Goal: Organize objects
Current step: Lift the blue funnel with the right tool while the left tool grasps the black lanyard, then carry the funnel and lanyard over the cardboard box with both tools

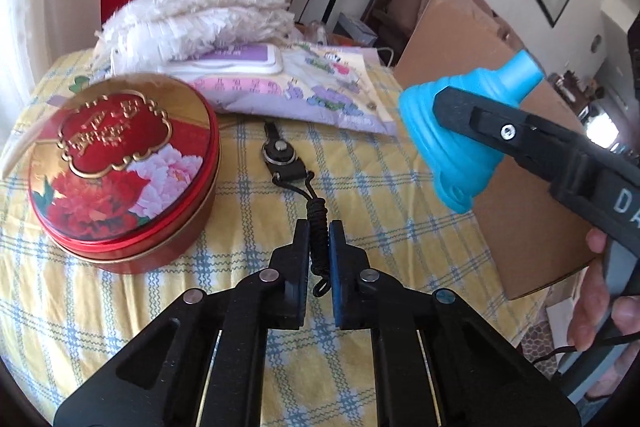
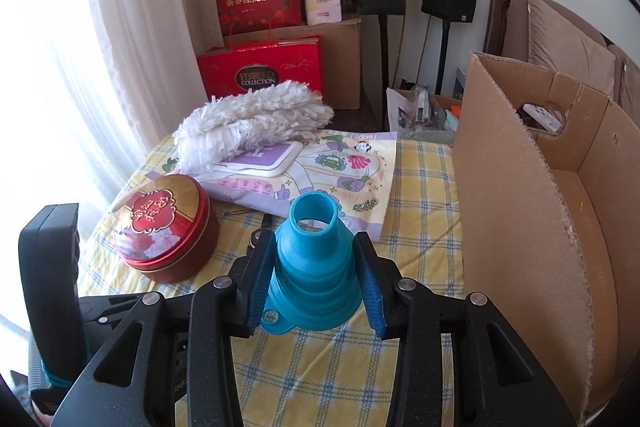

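The table, draped in a yellow-and-blue checked cloth [image 2: 424,195], was seen filling both views. At its right edge a large open brown cardboard box [image 2: 516,211] was stood, its near wall upright. At the far end a pale purple illustrated plastic package [image 2: 360,167] was laid flat, and a fluffy white duster head [image 2: 248,123] was piled on its left part. Nearer, on the left, a round red-and-gold tin with peony flowers on the lid [image 1: 120,171] was set on the cloth.

The collapsible blue silicone funnel [image 2: 316,267] was held clear of the cloth, narrow spout pointing away, squeezed on both flanks by the right gripper [image 2: 316,283]; from the left wrist it was seen raised in front of the box wall. The gripper's handle was held by a hand [image 1: 596,287].

A black coiled lanyard cord with a round metal clip [image 1: 316,227] was stretched out on the cloth just right of the tin, and its coiled near end was pinched by the left gripper [image 1: 320,255], whose jaws were pressed nearly together on it.
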Demonstrator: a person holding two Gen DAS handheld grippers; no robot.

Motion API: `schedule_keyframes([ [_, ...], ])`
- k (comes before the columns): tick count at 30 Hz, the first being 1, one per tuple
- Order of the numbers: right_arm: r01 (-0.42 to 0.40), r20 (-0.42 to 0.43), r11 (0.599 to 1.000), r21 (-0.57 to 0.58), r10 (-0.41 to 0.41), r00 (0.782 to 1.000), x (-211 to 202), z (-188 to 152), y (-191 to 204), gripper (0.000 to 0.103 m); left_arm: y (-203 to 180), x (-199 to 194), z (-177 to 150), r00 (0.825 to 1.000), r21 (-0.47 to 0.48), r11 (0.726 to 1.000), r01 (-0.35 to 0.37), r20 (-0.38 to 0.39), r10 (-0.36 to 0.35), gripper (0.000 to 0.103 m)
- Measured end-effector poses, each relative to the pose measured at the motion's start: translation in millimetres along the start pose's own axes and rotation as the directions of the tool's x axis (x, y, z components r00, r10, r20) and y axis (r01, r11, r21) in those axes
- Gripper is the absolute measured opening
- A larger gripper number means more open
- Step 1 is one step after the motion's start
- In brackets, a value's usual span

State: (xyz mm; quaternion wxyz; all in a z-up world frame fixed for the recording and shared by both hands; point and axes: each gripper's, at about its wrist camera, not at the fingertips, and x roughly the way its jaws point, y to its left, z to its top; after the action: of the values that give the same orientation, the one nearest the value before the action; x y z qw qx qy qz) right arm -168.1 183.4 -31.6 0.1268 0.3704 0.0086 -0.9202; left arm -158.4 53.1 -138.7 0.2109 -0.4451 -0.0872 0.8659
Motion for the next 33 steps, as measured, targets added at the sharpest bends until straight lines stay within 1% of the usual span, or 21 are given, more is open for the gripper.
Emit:
schedule_keyframes([
  [3, -0.002, 0.011, 1.0, 0.0, 0.002, 1.0, -7.7, 3.1, -0.2, 0.04, -7.2, -17.8, 6.4, 0.999, 0.015, 1.0, -0.003, 0.055, 0.002, 0.008],
  [10, -0.005, 0.081, 1.0, -0.003, 0.006, 0.997, -42.5, 12.1, 1.1, 0.04, -18.7, -65.0, 34.3, 0.985, 0.019, 0.999, 0.042, 0.167, -0.044, 0.008],
  [12, -0.004, 0.088, 1.0, -0.008, 0.004, 0.996, -51.8, 15.3, 1.9, 0.04, -25.6, -75.3, 43.8, 0.981, 0.023, 0.998, 0.054, 0.186, -0.058, 0.008],
  [17, 0.005, 0.115, 1.0, -0.007, -0.004, 0.993, -74.5, 20.2, -0.2, 0.04, -37.7, -103.6, 53.7, 0.967, 0.038, 0.995, 0.096, 0.235, -0.102, 0.008],
  [21, 0.015, 0.13, 1.0, -0.009, -0.014, 0.991, -92.0, 23.1, -3.6, 0.04, -52.5, -115.5, 60.4, 0.96, 0.062, 0.991, 0.116, 0.247, -0.128, 0.008],
  [26, 0.048, 0.138, 0.999, -0.006, -0.047, 0.989, -109.4, 24.5, -14.3, 0.04, -74.1, -125.9, 63.0, 0.952, 0.099, 0.986, 0.132, 0.264, -0.154, 0.008],
  [33, 0.11, 0.13, 0.994, 0.019, -0.112, 0.985, -131.9, 15.1, -42.9, 0.04, -104.8, -126.8, 61.3, 0.947, 0.131, 0.974, 0.186, 0.239, -0.214, 0.008],
])
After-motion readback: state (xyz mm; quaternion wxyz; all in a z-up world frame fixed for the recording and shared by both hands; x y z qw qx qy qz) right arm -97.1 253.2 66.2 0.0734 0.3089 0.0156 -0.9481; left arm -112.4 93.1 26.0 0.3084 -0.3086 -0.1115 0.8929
